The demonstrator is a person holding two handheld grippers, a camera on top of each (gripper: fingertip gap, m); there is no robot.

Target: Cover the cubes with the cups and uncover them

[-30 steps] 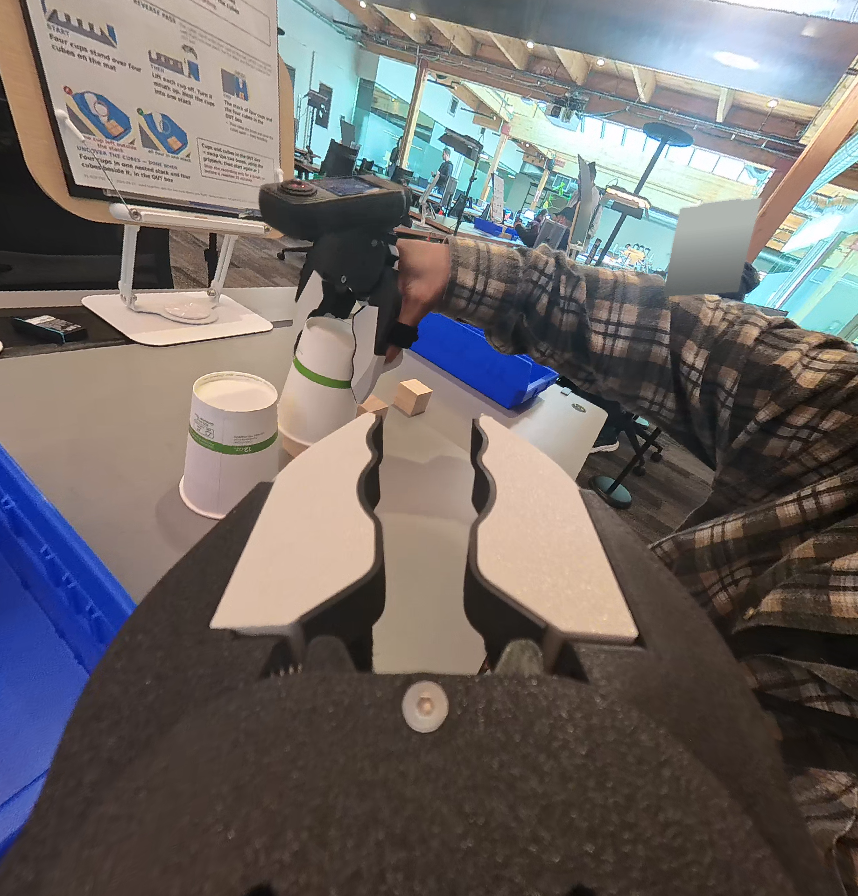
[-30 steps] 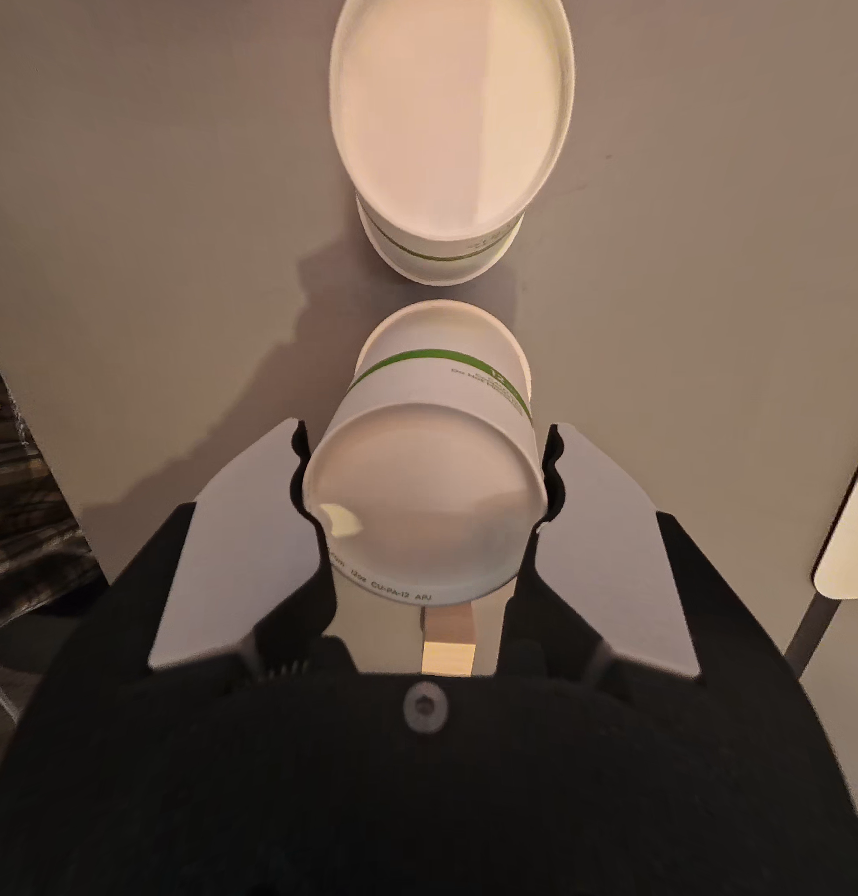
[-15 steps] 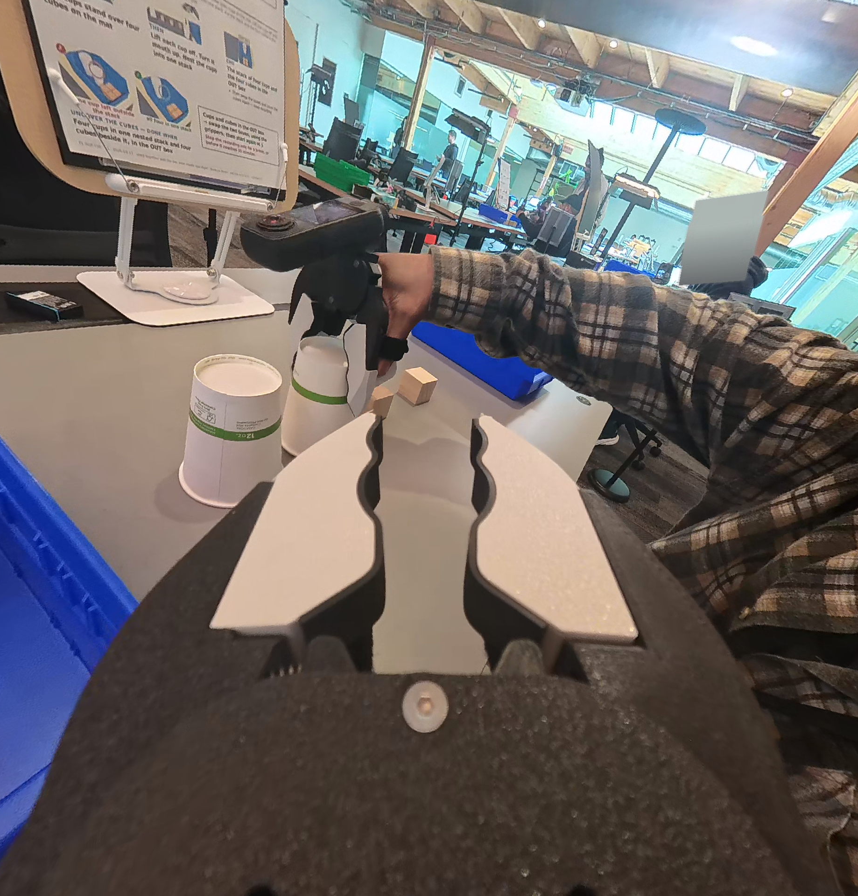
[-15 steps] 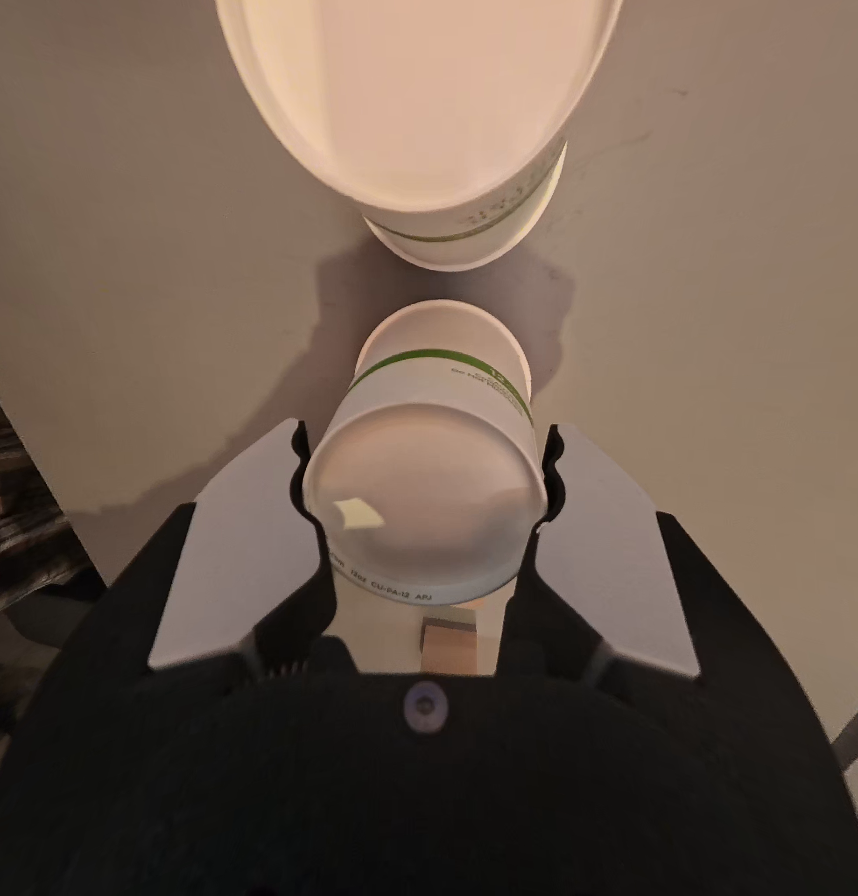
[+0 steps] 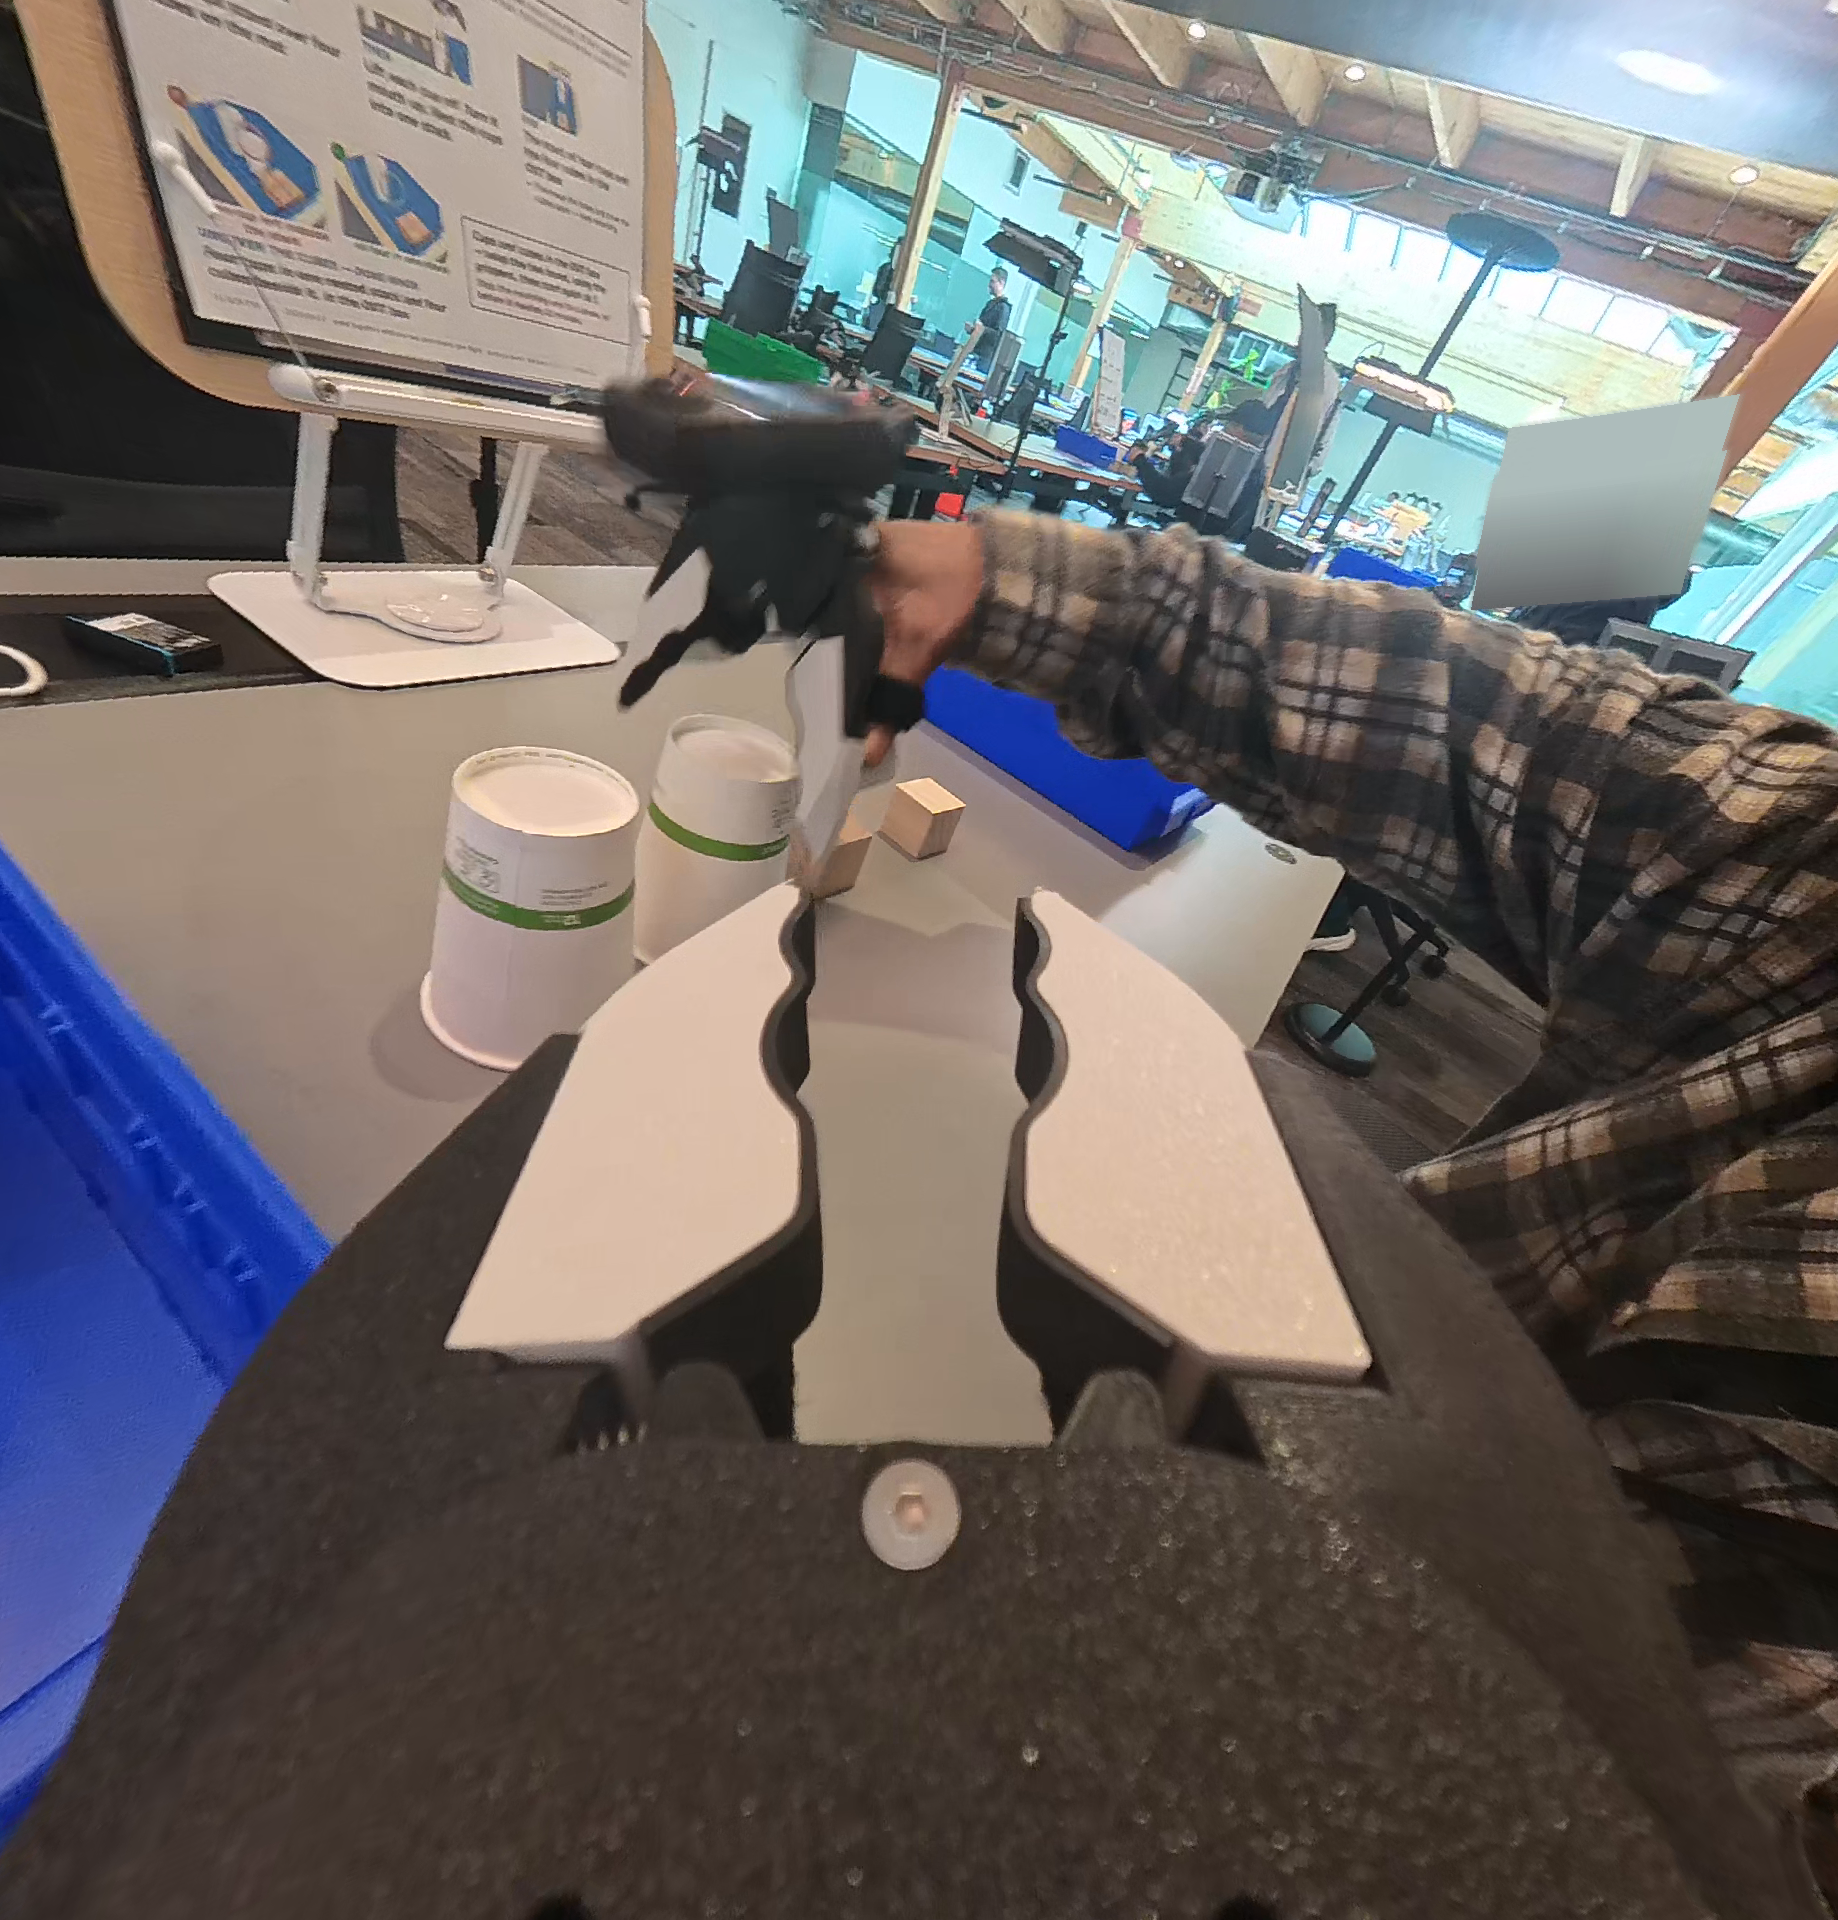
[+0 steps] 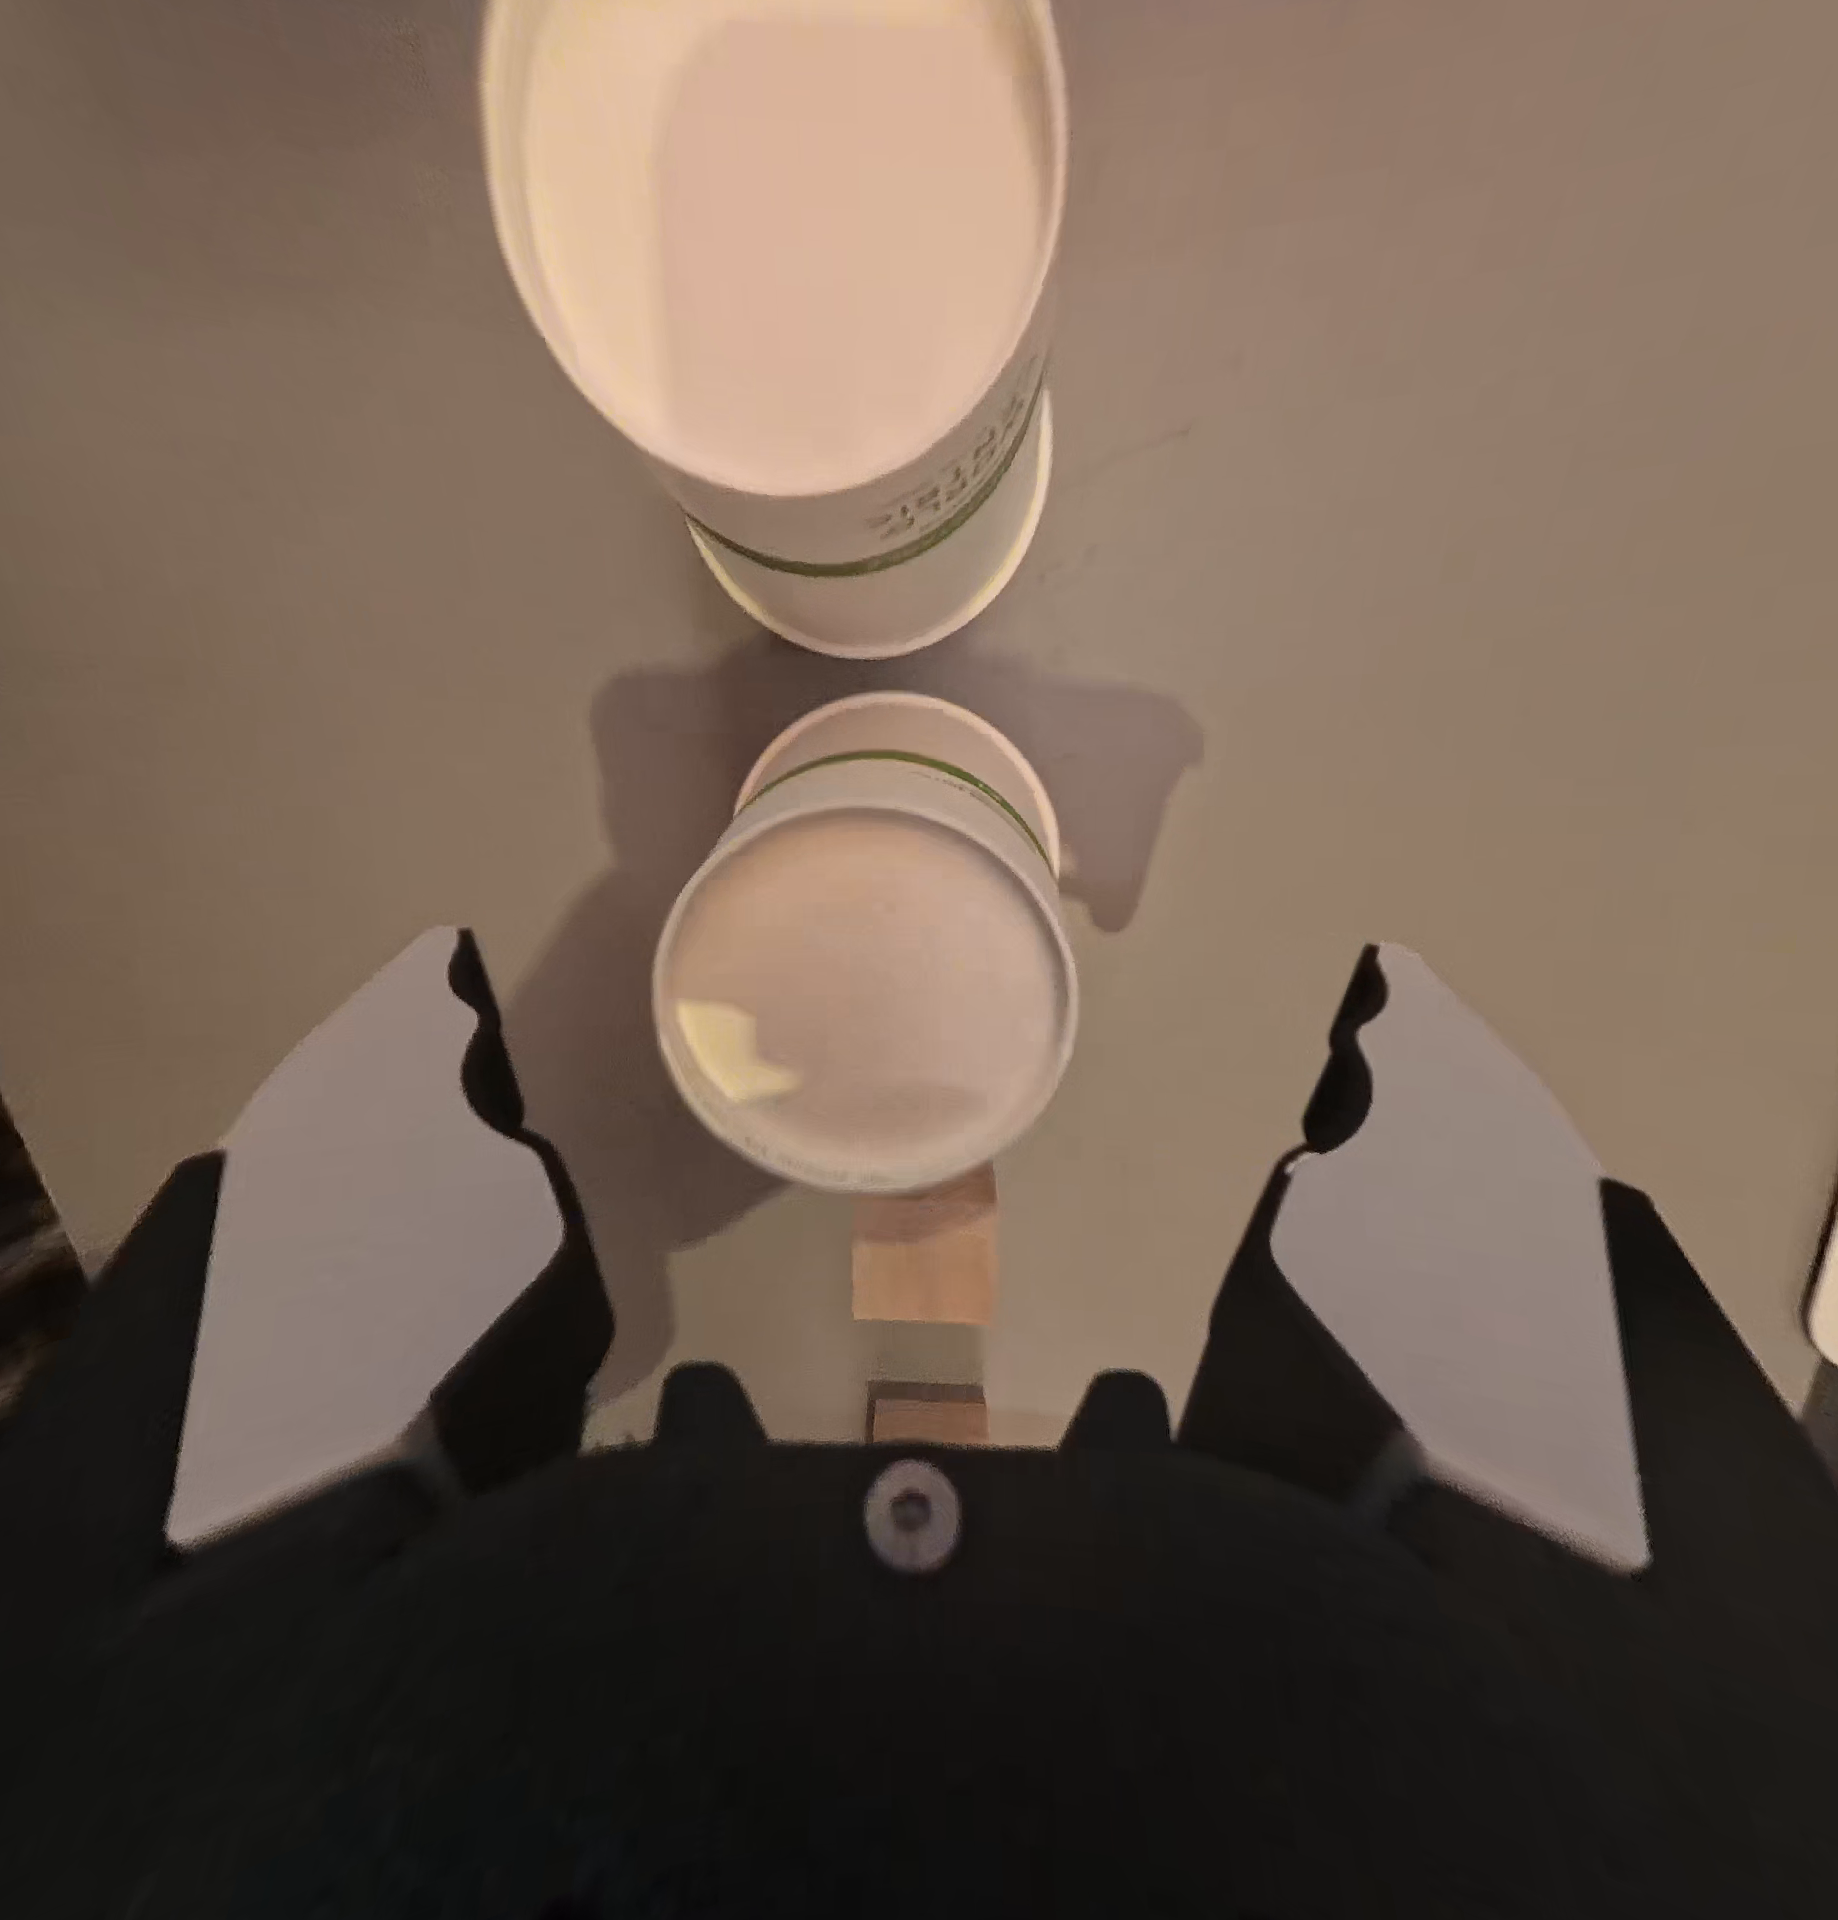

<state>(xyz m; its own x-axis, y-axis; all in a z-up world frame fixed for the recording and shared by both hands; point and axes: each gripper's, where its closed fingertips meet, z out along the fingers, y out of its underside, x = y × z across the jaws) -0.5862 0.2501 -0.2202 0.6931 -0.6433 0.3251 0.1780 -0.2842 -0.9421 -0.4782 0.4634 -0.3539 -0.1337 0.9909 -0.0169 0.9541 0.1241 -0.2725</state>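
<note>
Two white paper cups with a green band stand upside down on the grey table (image 5: 219, 831): one nearer me (image 5: 530, 894), one behind it (image 5: 723, 831). Two bare wooden cubes (image 5: 920, 816) (image 5: 842, 862) lie just right of them. My left gripper (image 5: 915, 904) is open and empty, held low in front of the cubes. My right gripper (image 6: 915, 945) is wide open above the second cup (image 6: 863, 997), its pads clear of the cup's sides. It also shows in the left wrist view (image 5: 733, 748). The right wrist view also shows the other cup (image 6: 769, 260) and both cubes (image 6: 925, 1262) (image 6: 925, 1418).
A blue bin (image 5: 63, 1143) stands close at my left, another blue bin (image 5: 1050, 738) at the table's far right. An instruction sheet on a white stand (image 5: 395, 156) and a small black device (image 5: 141, 639) are at the back. A plaid sleeve (image 5: 1414, 748) reaches across from the right.
My right gripper opened wide and let go of the cup, which now stands upside down on the table, and it has lifted a little. My left gripper has hardly moved.
</note>
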